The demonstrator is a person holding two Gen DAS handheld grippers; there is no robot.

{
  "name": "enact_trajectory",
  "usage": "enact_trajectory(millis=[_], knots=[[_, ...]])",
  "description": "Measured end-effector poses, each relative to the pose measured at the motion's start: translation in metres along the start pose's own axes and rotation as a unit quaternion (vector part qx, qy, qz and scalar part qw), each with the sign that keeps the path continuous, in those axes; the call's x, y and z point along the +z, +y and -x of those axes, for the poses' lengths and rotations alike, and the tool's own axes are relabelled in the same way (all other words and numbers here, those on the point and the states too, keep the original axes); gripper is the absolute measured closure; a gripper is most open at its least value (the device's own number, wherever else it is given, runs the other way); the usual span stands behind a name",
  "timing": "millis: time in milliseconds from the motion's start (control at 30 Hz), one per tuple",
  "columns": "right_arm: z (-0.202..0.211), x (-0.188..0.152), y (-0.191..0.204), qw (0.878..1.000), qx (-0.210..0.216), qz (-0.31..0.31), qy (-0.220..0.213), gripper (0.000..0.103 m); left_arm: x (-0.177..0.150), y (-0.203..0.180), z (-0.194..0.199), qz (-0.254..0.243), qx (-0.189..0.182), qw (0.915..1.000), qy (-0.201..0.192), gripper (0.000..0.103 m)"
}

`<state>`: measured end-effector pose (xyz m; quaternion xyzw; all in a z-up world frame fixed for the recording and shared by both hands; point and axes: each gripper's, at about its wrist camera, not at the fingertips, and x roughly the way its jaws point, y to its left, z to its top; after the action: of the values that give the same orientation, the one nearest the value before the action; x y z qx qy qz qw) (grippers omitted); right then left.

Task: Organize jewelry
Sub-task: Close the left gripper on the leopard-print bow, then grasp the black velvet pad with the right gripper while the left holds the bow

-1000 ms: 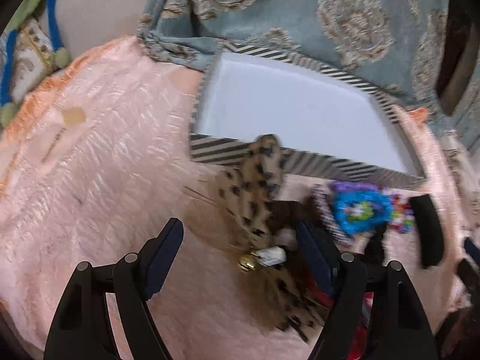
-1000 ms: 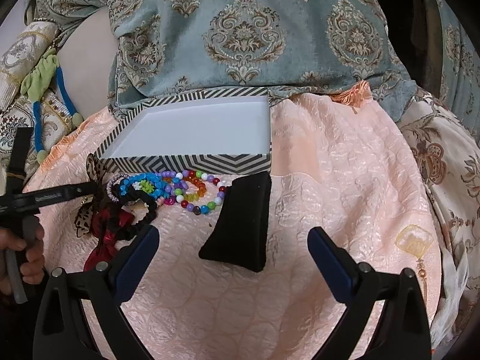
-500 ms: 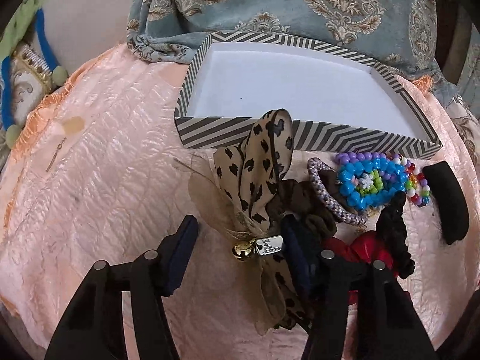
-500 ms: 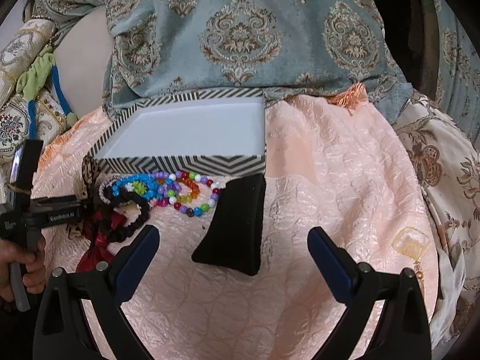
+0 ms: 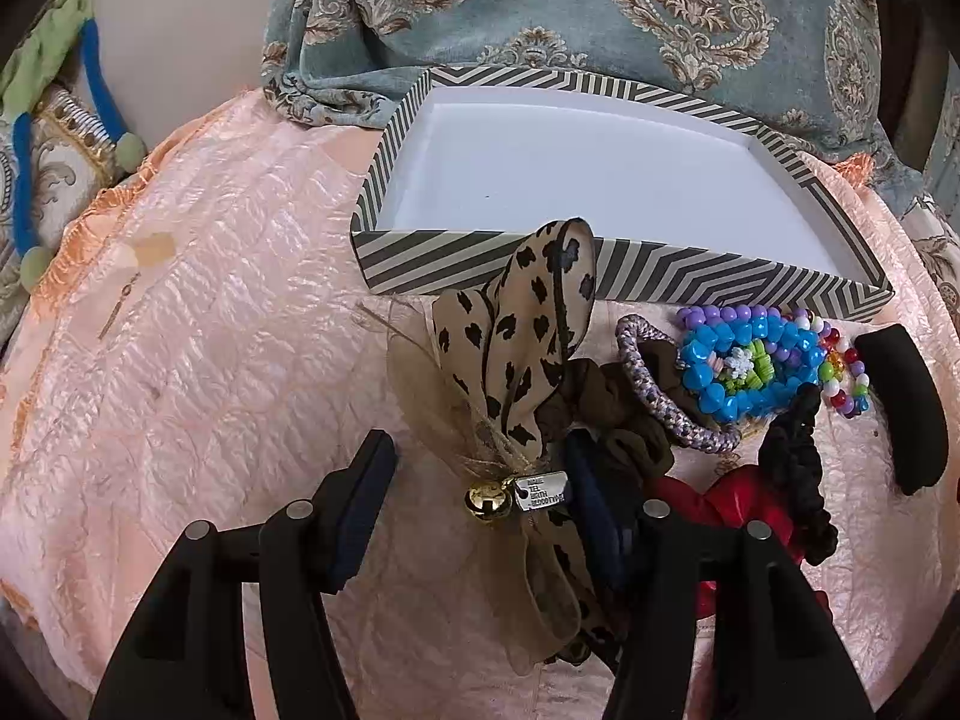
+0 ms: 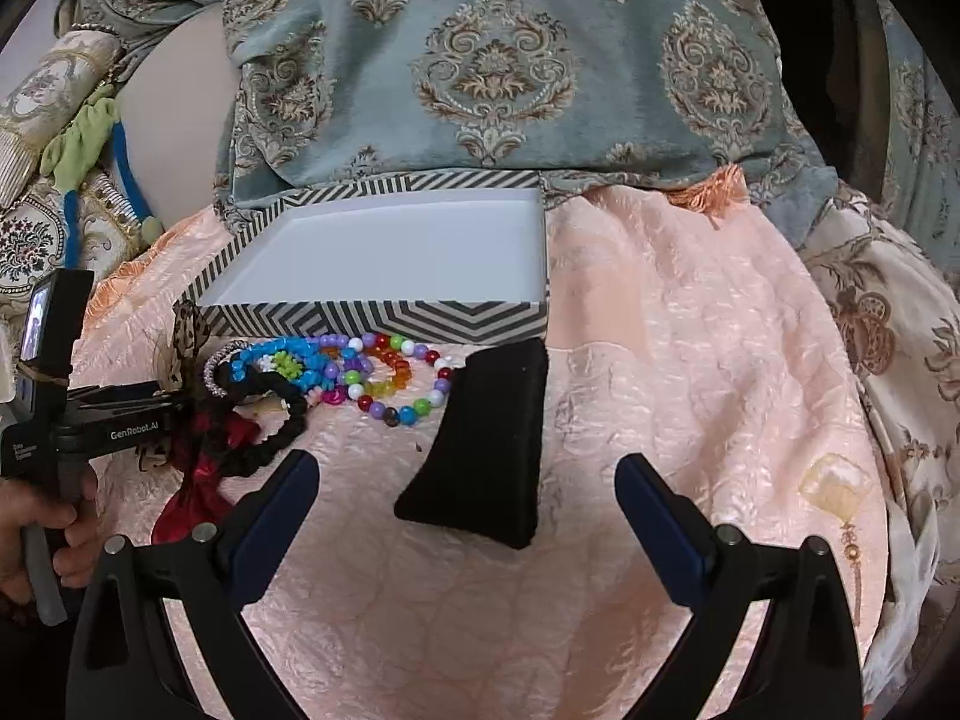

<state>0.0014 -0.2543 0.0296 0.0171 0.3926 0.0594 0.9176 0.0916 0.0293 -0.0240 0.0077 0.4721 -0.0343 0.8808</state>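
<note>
A leopard-print bow (image 5: 528,324) with a gold bell lies on the pink cloth in front of the striped box (image 5: 480,258). My left gripper (image 5: 477,450) straddles the bow's knot. Its right finger (image 5: 591,504) rests against the bow and a brown scrunchie (image 5: 624,420), while the left finger stands clear of it. Right of the bow lie a lilac braided tie (image 5: 654,396), a blue bead bracelet (image 5: 720,360), a black braided tie (image 5: 792,456) and a red scrunchie (image 5: 720,498). My right gripper (image 6: 465,471) hangs open just before a black cushion (image 6: 492,444).
The white-lined striped box (image 6: 372,318) holds nothing. A multicoloured bead bracelet (image 6: 408,384) lies between the pile and the cushion. A teal patterned cloth (image 6: 492,72) rises behind the box. A hand (image 6: 36,540) holds the left tool at the left edge.
The left gripper's jaws have narrowed around the leopard bow, and its view has drawn back to show the whole box. The right gripper has stayed put.
</note>
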Motion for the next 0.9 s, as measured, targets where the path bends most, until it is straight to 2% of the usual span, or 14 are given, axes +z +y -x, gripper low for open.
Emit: enact_trajectory(millis=[200, 233, 300, 333, 500, 600, 667, 700, 733, 767, 800, 833, 900], knots=[[-0.002, 0.000, -0.001, 1.000, 0.000, 0.002, 0.005, 0.002, 0.000, 0.001, 0.001, 0.000, -0.001, 1.0000, -0.001, 0.061], [-0.003, 0.000, -0.002, 1.000, 0.001, 0.000, 0.005, 0.002, 0.000, 0.001, 0.001, 0.000, -0.002, 1.0000, -0.002, 0.064], [-0.004, 0.000, -0.005, 1.000, 0.007, -0.004, 0.003, 0.002, -0.001, 0.002, 0.004, 0.001, -0.016, 0.9998, -0.008, 0.089], [-0.005, -0.001, -0.007, 1.000, 0.007, -0.008, 0.003, 0.002, -0.002, 0.001, 0.006, 0.000, -0.024, 0.9997, -0.009, 0.092], [-0.015, 0.002, -0.018, 0.999, 0.017, -0.029, 0.011, 0.002, -0.004, -0.003, 0.016, -0.007, -0.035, 0.9992, -0.019, 0.093], [-0.033, 0.009, -0.019, 0.999, 0.015, -0.011, 0.034, 0.002, -0.003, -0.002, 0.023, -0.005, -0.046, 0.9984, -0.030, 0.093], [-0.048, 0.011, -0.020, 0.998, 0.004, 0.000, 0.066, 0.004, -0.002, 0.000, 0.028, -0.001, -0.056, 0.9976, -0.041, 0.093], [-0.056, 0.011, -0.021, 0.996, 0.005, 0.001, 0.087, 0.012, -0.002, 0.001, 0.031, 0.001, -0.062, 0.9969, -0.047, 0.093], [-0.062, 0.011, -0.023, 0.995, 0.003, -0.001, 0.102, 0.026, -0.001, 0.003, 0.034, 0.005, -0.065, 0.9964, -0.053, 0.093], [-0.062, 0.011, -0.023, 0.995, -0.008, 0.002, 0.099, 0.031, -0.001, 0.004, 0.035, 0.007, -0.065, 0.9963, -0.056, 0.093], [-0.059, 0.013, -0.022, 0.996, -0.014, 0.009, 0.091, 0.054, 0.000, 0.005, 0.035, 0.009, -0.064, 0.9963, -0.057, 0.093], [-0.058, 0.013, -0.022, 0.996, -0.011, 0.012, 0.089, 0.072, 0.000, 0.006, 0.035, 0.013, -0.062, 0.9963, -0.058, 0.093], [-0.050, 0.014, -0.025, 0.997, 0.002, 0.002, 0.071, 0.075, 0.001, 0.010, 0.036, 0.022, -0.060, 0.9960, -0.063, 0.093]])
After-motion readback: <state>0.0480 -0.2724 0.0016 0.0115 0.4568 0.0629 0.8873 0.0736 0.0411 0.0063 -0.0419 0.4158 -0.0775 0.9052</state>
